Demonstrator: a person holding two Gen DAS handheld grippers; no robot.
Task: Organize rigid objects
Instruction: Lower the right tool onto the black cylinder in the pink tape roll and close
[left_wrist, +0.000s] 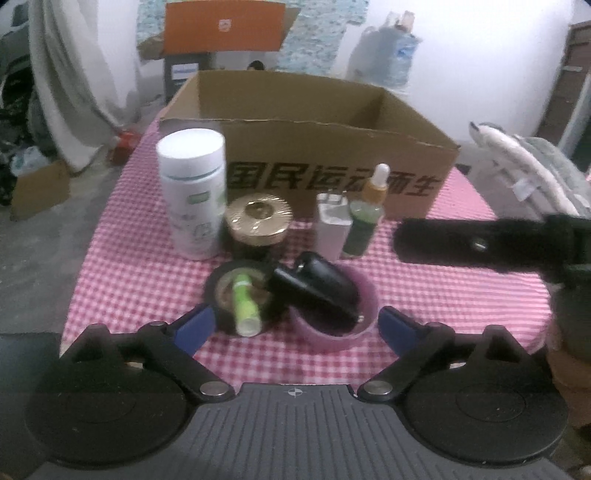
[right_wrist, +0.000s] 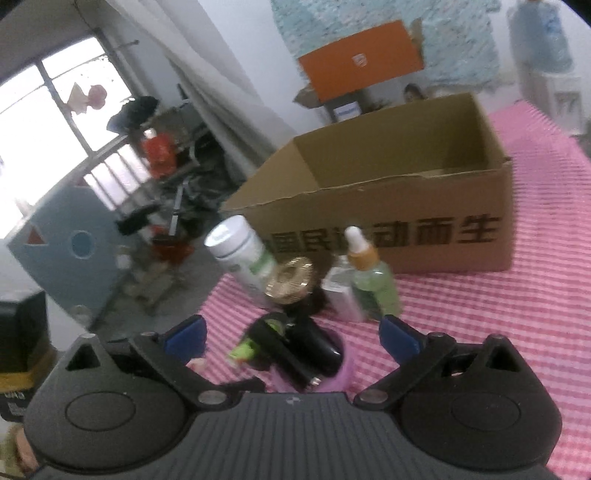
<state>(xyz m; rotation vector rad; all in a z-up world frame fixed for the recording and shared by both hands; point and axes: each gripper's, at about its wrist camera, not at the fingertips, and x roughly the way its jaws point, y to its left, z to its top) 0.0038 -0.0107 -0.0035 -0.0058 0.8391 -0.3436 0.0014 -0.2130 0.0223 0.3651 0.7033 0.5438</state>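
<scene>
Left wrist view: the left gripper (left_wrist: 295, 326) hangs wide open above a pink bowl (left_wrist: 334, 328) and a black tape roll (left_wrist: 240, 295) on the checked tablecloth (left_wrist: 122, 266). Bottles stand before the open cardboard box (left_wrist: 332, 162). The right gripper (right_wrist: 291, 338) is also spread wide, holding nothing.

A table under a pink checked cloth (left_wrist: 125, 236) carries an open cardboard box (left_wrist: 332, 158). In front of the box stand a white bottle (left_wrist: 194, 192), a gold-lidded jar (left_wrist: 258, 225), a white charger (left_wrist: 332, 225) and a green dropper bottle (left_wrist: 364, 218). Nearer lie a black tape roll (left_wrist: 221, 291) and a pink tape roll (left_wrist: 332, 334), side by side.
</scene>
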